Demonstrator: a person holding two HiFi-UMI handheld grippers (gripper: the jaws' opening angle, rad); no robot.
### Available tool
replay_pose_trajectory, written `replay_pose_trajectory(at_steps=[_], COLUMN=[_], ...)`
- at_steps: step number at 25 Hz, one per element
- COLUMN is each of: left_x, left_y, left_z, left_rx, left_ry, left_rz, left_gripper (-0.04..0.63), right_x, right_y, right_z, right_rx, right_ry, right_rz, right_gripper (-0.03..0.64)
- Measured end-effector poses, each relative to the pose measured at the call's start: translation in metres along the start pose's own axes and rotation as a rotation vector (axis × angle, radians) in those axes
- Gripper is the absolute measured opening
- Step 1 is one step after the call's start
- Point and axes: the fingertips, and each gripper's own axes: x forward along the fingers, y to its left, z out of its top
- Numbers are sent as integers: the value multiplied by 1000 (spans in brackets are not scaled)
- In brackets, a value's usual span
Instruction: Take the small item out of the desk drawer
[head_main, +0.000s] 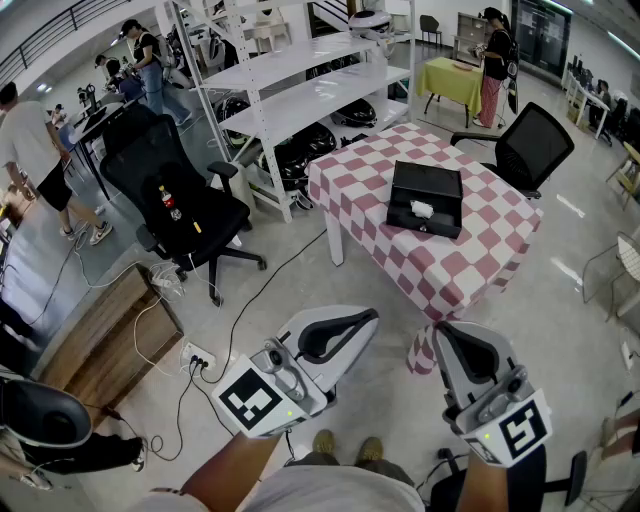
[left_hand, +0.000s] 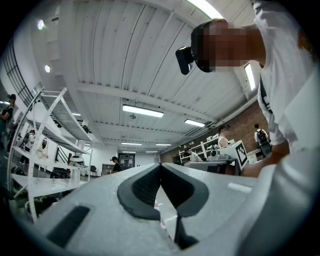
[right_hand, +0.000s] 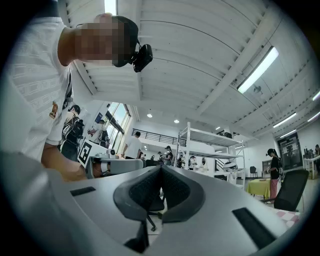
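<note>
Head view shows my left hand-held gripper and right hand-held gripper both clenched and empty, low and near me. The small white item lies in the black drawer on the checkered surface, far off. Walking there, I could catch a foot on the floor cable to my left. Pushing clenched jaws into the drawer would probably knock the item into a corner or slide the drawer on the cloth.

Head view looks steeply down; both gripper views angle up toward the ceiling, all sharing white shelving.
</note>
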Motion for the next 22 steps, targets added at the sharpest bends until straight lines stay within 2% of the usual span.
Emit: replay_pose_trajectory(at_steps=[19,22], left_x=[26,36], left_y=[-2,-4], left_z=[-4,1], left_rx=[5,25], left_ry=[1,-25], left_rz=[37,43], left_gripper=[14,14], right_x=[-10,-16], right_y=[-25,-35], right_z=[5,6], right_rx=[17,16], right_ry=[-22,-25], right_rz=[50,53], right_gripper=[11,11])
